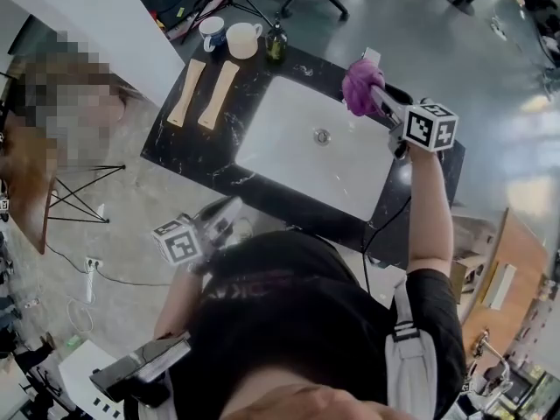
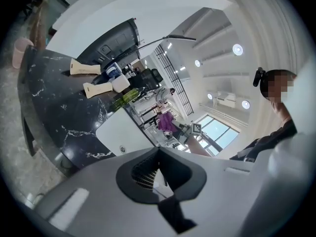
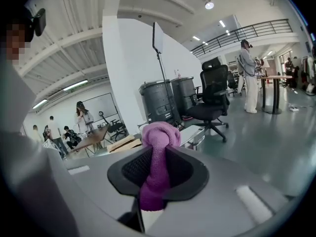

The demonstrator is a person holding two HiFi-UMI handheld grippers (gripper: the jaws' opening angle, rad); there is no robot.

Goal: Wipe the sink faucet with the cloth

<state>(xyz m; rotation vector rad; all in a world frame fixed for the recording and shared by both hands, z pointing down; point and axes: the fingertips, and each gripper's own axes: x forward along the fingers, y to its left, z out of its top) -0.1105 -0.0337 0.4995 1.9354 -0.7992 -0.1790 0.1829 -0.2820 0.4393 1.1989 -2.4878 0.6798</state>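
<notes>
A purple cloth (image 1: pixel 359 84) is bunched over the far right rim of the white sink (image 1: pixel 280 116), next to the faucet (image 1: pixel 371 57). My right gripper (image 1: pixel 367 94) is shut on it; in the right gripper view the cloth (image 3: pixel 157 147) stands up between the jaws of the right gripper (image 3: pixel 155 179) and hides what lies right behind it. My left gripper (image 1: pixel 227 213) hangs at the counter's near edge, away from the sink. In its own view the left gripper (image 2: pixel 159 169) has its jaws together with nothing in them, and the cloth (image 2: pixel 165 121) shows far off.
The sink is set in a black marble counter (image 1: pixel 175 138). At the counter's far left lie two wooden pieces (image 1: pixel 201 94), with two mugs (image 1: pixel 227 35) and a green bottle (image 1: pixel 276 44) behind them. A power strip (image 1: pixel 90 274) and cables lie on the floor.
</notes>
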